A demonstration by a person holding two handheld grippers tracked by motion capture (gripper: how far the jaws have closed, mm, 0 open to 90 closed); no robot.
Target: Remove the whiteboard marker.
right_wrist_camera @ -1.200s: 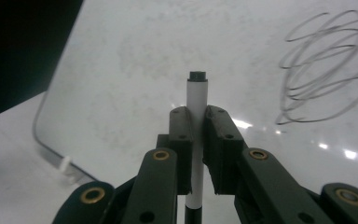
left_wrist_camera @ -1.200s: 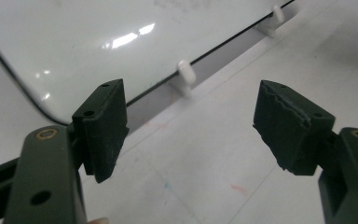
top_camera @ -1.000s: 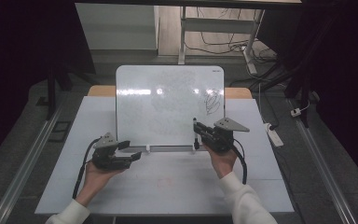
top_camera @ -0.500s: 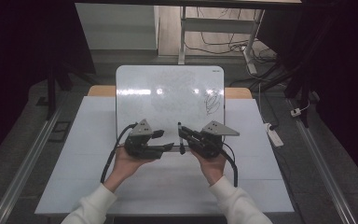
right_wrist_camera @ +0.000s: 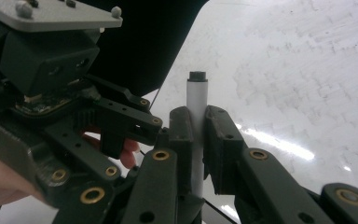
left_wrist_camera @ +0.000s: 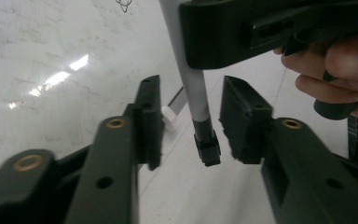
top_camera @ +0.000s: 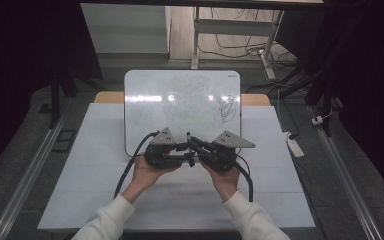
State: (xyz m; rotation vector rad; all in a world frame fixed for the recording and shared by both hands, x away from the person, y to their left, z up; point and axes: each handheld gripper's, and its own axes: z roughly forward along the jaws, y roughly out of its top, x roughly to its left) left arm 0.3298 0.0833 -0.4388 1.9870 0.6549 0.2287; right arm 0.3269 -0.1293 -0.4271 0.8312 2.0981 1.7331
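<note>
While the right tool (right_wrist_camera: 193,140) clamps a white marker (right_wrist_camera: 196,100) above the whiteboard (top_camera: 180,105) on the tabletop (top_camera: 95,165), the left tool (left_wrist_camera: 186,121) stands released, jaws flanking the marker's black end.

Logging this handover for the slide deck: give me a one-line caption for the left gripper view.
Open left gripper straddling the black end of a white marker held by the right gripper above the whiteboard.
</note>
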